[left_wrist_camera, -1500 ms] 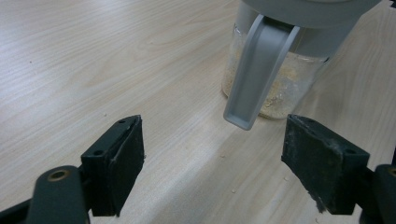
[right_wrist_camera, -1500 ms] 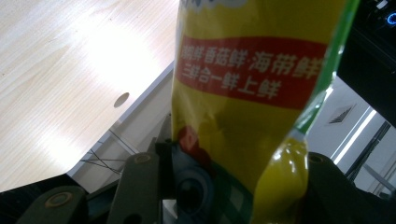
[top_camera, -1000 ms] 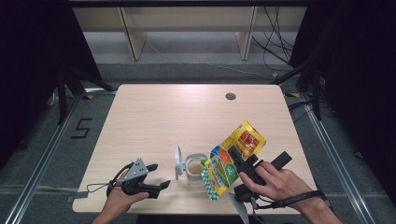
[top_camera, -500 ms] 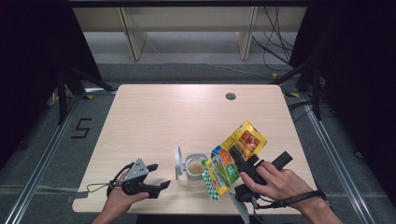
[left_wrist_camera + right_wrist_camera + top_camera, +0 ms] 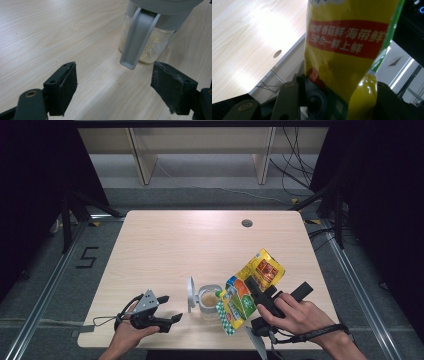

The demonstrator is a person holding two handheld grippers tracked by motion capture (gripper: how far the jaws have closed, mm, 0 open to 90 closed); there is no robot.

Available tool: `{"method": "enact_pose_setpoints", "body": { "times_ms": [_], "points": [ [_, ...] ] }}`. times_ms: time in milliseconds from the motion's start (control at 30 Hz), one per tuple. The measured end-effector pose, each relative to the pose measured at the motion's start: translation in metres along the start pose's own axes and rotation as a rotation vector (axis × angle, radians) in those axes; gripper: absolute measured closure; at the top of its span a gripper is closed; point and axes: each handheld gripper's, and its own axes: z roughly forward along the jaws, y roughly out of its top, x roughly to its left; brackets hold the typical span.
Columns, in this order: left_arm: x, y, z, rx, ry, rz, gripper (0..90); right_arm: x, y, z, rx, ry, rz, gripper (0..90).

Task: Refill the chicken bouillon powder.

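My bench is bare wood across its far half, with one cable hole near the far edge, so I have open room there. The work sits close to the near edge. My right tool grips a yellow-green bag, tilted with its mouth over the jar; red-band Chinese print reads 菌菇鲜·海带鲜, 三鲜合一鲜上鲜. The jar stands open, lid flipped up, powder inside. My left tool rests just beside it, jaws wide apart, holding nothing.
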Motion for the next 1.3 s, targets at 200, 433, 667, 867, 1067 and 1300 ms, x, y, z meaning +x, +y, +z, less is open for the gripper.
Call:
{"method": "enact_pose_setpoints", "body": {
  "times_ms": [200, 433, 667, 867, 1067, 1300],
  "points": [
    [0.0012, 0.0003, -0.0006, 0.002, 0.01, 0.021, 20.4, 0.0018, 0.0005, -0.0004, 0.004, -0.009, 0.006, 61.3],
    [0.0005, 0.0001, -0.0007, 0.003, 0.009, 0.008, 20.4, 0.0019, 0.0004, -0.0006, 0.005, -0.01, 0.0, 61.4],
    [0.0007, 0.0001, -0.001, 0.004, 0.006, 0.008, 20.4, 0.0016, -0.0005, -0.0004, 0.004, 0.003, 0.008, 61.7],
    [0.0005, 0.0002, -0.001, 0.004, 0.007, 0.008, 20.4, 0.0021, 0.0001, -0.0006, 0.006, -0.01, -0.002, 61.8],
    [0.0007, 0.0001, -0.0007, -0.011, 0.002, 0.008, 20.4, 0.0021, 0.0002, -0.0003, 0.004, -0.01, 0.001, 61.9],
    [0.0015, 0.0005, -0.0011, 0.005, 0.005, 0.028, 20.4, 0.0036, 0.0006, 0.0002, -0.008, -0.011, 0.035, 62.0]
  ]
}}
